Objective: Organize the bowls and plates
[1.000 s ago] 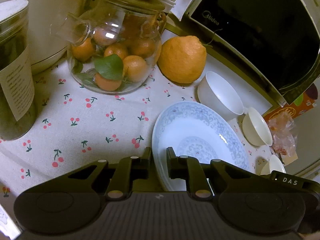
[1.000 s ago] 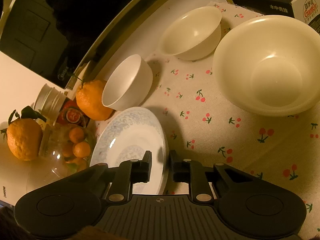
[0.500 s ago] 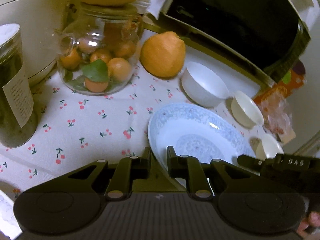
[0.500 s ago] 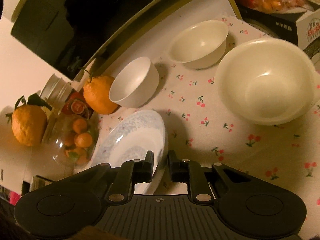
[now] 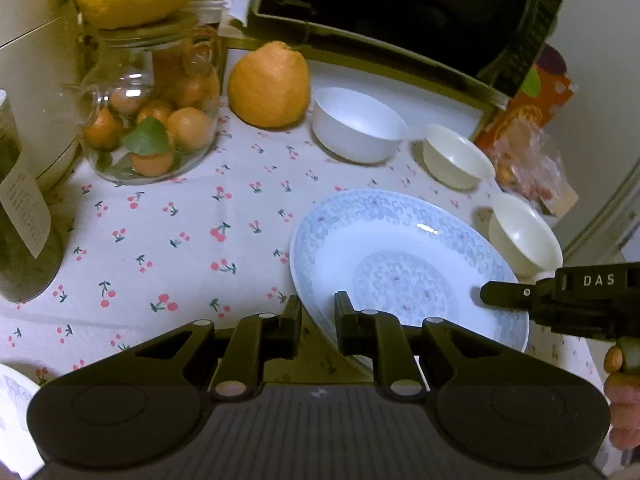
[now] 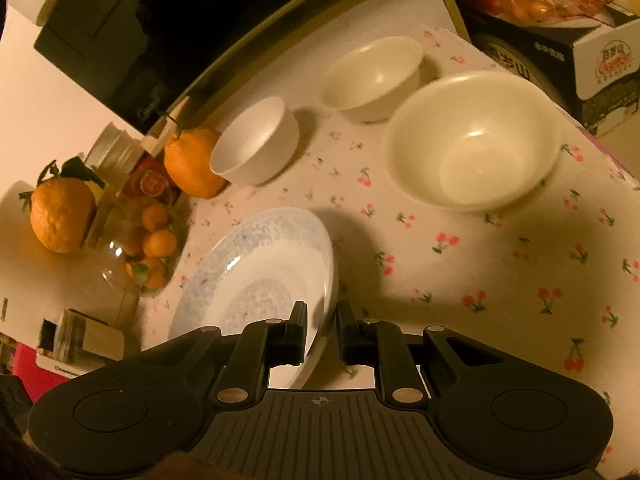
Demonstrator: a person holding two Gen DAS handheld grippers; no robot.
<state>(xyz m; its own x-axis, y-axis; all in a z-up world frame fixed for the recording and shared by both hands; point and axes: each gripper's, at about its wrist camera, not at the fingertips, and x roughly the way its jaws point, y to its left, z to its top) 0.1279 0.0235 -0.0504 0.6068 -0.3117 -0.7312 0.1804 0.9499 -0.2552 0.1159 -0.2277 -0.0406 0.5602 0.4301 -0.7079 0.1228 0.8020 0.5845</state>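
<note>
A white plate (image 5: 400, 248) (image 6: 256, 272) with a pale blue pattern hangs tilted just above the cherry-print cloth (image 5: 168, 240), casting a shadow on it. My left gripper (image 5: 318, 320) is shut on its near-left rim. My right gripper (image 6: 322, 328) is shut on the opposite rim and shows in the left wrist view as a black tip (image 5: 504, 294) over the plate's right edge. Behind the plate stand a white bowl (image 5: 356, 124) (image 6: 256, 144), a small cream bowl (image 5: 456, 156) (image 6: 374, 74) and a larger cream bowl (image 5: 524, 236) (image 6: 476, 140), all upright.
A glass jar of small oranges (image 5: 148, 120), a big orange (image 5: 268, 84) and a dark microwave (image 5: 400, 12) line the back. A tall tin (image 5: 20, 220) stands at the left, a snack box (image 5: 524, 108) and a carton (image 6: 600, 64) at the right. Another plate's edge (image 5: 12, 412) shows bottom left.
Both grippers have risen and drawn back with the plate still between them. The bowls and jar now look smaller and farther off, and the left view has rolled.
</note>
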